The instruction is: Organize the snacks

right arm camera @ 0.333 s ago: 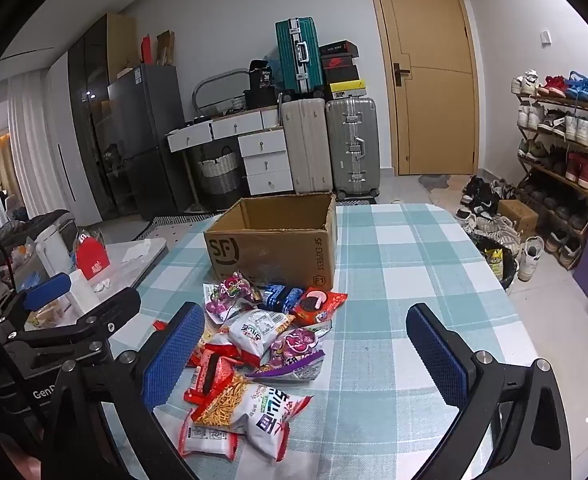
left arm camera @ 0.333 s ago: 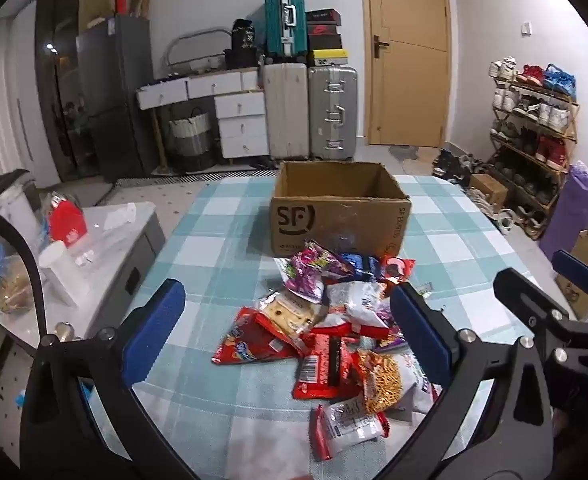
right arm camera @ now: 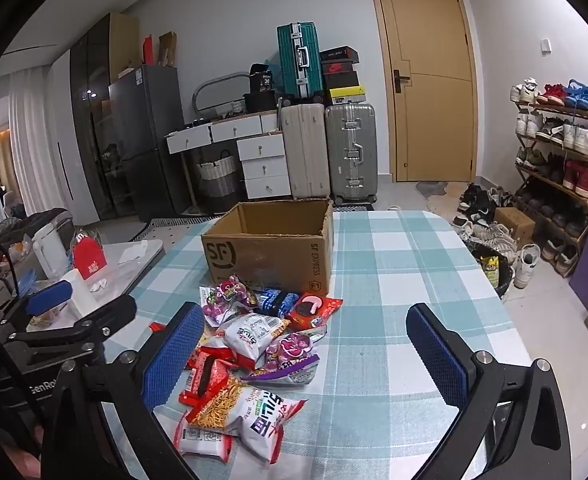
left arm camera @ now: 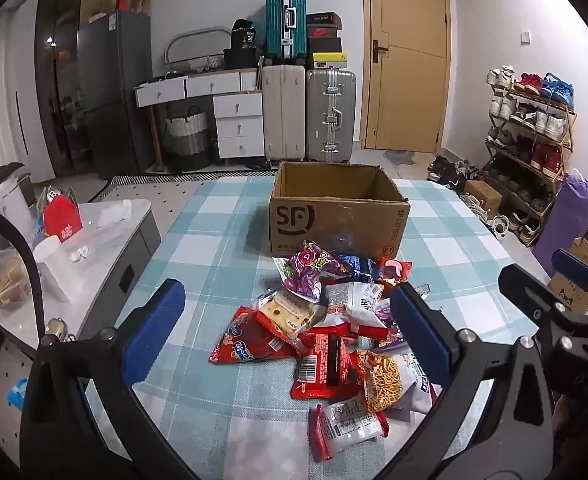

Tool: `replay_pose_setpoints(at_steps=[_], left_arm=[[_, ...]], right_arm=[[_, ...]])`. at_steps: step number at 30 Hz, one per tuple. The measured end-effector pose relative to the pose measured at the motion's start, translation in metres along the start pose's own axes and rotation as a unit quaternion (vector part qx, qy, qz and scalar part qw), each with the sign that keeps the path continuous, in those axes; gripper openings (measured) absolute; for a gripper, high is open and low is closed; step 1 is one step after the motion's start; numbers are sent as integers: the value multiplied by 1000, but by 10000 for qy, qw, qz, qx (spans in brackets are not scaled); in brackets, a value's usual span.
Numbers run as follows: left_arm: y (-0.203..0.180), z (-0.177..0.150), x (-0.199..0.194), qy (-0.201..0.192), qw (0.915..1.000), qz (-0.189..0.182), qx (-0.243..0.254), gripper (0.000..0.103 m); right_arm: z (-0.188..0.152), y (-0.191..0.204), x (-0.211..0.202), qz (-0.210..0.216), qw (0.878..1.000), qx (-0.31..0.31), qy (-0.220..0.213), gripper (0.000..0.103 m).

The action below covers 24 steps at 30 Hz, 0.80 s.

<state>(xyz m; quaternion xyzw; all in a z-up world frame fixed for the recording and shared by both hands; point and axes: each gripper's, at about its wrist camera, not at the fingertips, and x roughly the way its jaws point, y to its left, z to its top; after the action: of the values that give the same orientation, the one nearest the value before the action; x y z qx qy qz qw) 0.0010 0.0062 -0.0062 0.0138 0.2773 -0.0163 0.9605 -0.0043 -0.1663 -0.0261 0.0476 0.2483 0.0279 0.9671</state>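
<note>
A loose pile of snack packets (left arm camera: pixel 334 332) lies on the checked counter (left arm camera: pixel 198 248), just in front of an open cardboard box (left arm camera: pixel 338 216) printed with "SF". In the left wrist view the far end of the pile, a purple packet (left arm camera: pixel 306 272) and a blue one (left arm camera: pixel 354 264), reaches up to the box's near wall; whether they touch it I cannot tell. A red packet (left arm camera: pixel 250 340) sprawls at the pile's left edge, a white bag showing thin fried sticks (left arm camera: pixel 390 380) sits toward the near right, and a small red-edged white packet (left arm camera: pixel 346 424) lies nearest. The right wrist view shows the same heap (right arm camera: pixel 254 352) left of centre, with the stick bag (right arm camera: pixel 250 408) at the near end and a red cookie packet (right arm camera: pixel 314 308) at the far right of the pile. The box (right arm camera: pixel 270 248) looks empty as far as its inside shows.

The left tool (left arm camera: pixel 286 332) hovers above the near part of the pile, its blue-padded jaws spread wide and gripping nothing. The right tool (right arm camera: pixel 306 360) hangs to the right of it, also spread wide and empty, with its left pad over the pile's edge and its right pad over bare cloth.

Left of the counter stands a low white side table (left arm camera: pixel 106 240) carrying a red bag (left arm camera: pixel 60 220). Against the far wall are suitcases (left arm camera: pixel 310 116), a white drawer unit (left arm camera: pixel 238 124) and a wooden door (left arm camera: pixel 406 56); a shoe rack (left arm camera: pixel 530 136) lines the right wall.
</note>
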Motion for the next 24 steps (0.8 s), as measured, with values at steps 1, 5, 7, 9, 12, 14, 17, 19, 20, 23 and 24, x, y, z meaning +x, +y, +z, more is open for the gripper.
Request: replay_pose_setpoints(at_steps=[1, 5, 7, 9, 12, 14, 17, 19, 20, 23, 24], left_arm=[[-1, 0, 0, -22, 10000, 8, 2, 102], [1, -2, -2, -37, 10000, 16, -5, 102], [1, -2, -2, -23, 10000, -14, -41, 102], [2, -1, -4, -38, 10000, -34, -76, 102], [5, 0, -5, -55, 9999, -19, -92, 102], [5, 0, -6, -57, 9999, -2, -82, 102], [8, 0, -7, -89, 9999, 48, -85, 102], [10, 1, -8, -111, 9999, 65, -108, 102], [11, 2, -8, -115, 9998, 56, -119, 102], [11, 2, -8, -116, 9999, 66, -108, 102], [12, 2, -9, -117, 9999, 61, -109, 102]], right_arm=[[0, 0, 0, -1, 10000, 3, -6, 103], [0, -2, -1, 104, 9999, 46, -18, 103], [0, -2, 1, 120, 9999, 49, 13, 103], [0, -2, 0, 137, 9999, 46, -6, 103], [-1, -1, 1, 96, 10000, 11, -4, 103], [-2, -1, 2, 128, 9999, -13, 14, 103], [-3, 0, 1, 205, 9998, -13, 22, 103], [-3, 1, 1, 200, 9998, -31, 28, 103], [-4, 0, 0, 216, 9998, -21, 26, 103], [-4, 1, 0, 220, 9998, -17, 27, 103], [-4, 1, -1, 225, 9997, -16, 35, 103]])
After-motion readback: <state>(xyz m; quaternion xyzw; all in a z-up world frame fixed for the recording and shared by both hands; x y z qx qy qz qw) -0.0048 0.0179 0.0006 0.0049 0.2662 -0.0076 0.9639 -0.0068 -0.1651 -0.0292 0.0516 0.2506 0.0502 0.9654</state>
